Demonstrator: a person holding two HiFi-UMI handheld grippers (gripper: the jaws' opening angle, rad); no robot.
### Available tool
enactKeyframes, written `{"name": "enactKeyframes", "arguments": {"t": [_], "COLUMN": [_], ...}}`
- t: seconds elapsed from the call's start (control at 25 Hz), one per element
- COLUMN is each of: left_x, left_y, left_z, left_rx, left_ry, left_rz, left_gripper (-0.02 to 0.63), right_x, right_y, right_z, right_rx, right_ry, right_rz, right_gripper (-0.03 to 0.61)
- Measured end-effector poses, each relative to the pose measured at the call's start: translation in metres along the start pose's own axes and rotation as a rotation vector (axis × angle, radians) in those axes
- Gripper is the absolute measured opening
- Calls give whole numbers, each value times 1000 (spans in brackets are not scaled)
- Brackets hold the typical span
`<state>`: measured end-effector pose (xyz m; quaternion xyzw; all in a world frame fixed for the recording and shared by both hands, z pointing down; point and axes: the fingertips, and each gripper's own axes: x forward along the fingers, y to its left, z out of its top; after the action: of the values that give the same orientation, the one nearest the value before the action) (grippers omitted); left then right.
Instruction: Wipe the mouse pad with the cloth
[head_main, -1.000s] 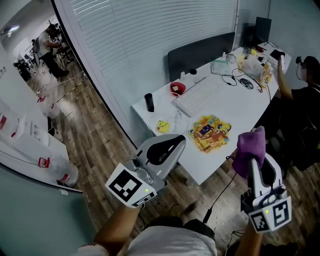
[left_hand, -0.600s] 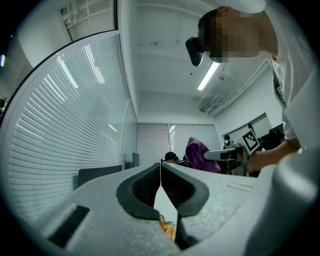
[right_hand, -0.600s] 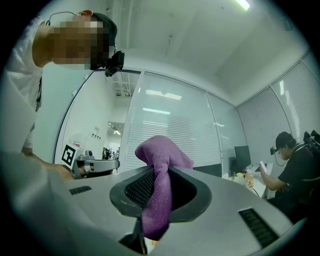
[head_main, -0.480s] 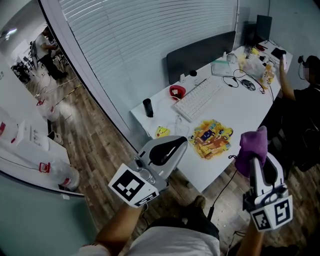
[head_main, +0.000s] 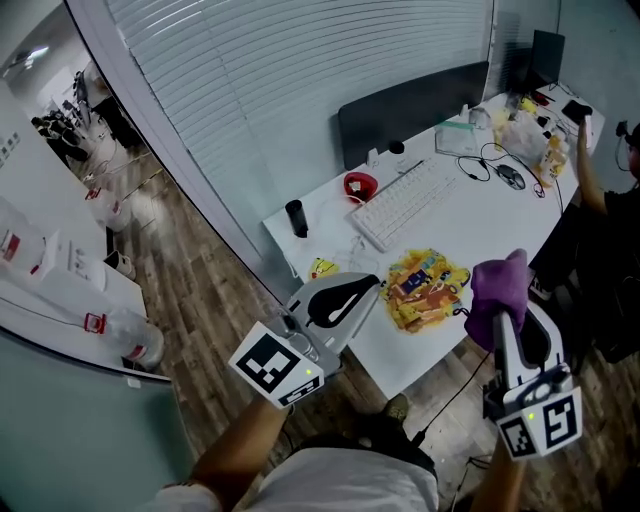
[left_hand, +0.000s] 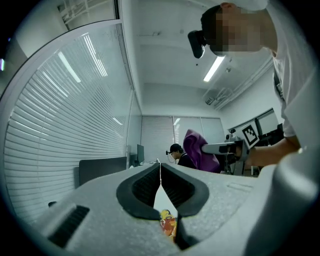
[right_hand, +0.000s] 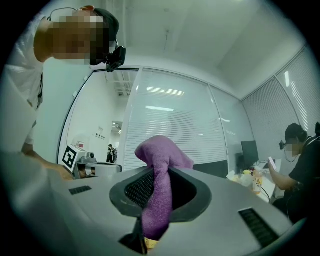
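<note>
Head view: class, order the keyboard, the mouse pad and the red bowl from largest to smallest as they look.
1-2. The keyboard and the mouse pad look about alike: keyboard longer, pad broader, so no ranking.
3. The red bowl, clearly smallest.

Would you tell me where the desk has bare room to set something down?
The widest bare desk lies beyond the mouse pad, right of the keyboard. A smaller patch lies between black cup and keyboard. The far end is crowded with cables and bags.
</note>
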<state>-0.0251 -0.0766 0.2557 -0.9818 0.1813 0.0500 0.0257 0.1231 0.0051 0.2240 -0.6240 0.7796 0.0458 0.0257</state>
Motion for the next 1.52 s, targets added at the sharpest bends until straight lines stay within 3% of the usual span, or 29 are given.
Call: {"name": "enactKeyframes", "arguments": {"t": [0.44, 0.8, 1.32, 1.52], "left_x": [49, 62, 71, 71], "left_y": [11, 18, 21, 18], "left_z": [-55, -99, -183, -211], "left_rx": [-27, -62, -114, -110], "left_ry": [117, 238, 477, 568], "left_rz": [133, 220, 157, 117], "left_gripper": [18, 20, 23, 89], "right_x": [35, 62, 102, 118], "right_y": [-58, -76, -57, -42], "right_z": [-24, -51, -98, -122], "right_rx": [38, 56, 56, 37], "right_ry": [35, 82, 217, 291], "right_rz": [138, 231, 292, 327], "right_gripper": [64, 64, 64, 64]}}
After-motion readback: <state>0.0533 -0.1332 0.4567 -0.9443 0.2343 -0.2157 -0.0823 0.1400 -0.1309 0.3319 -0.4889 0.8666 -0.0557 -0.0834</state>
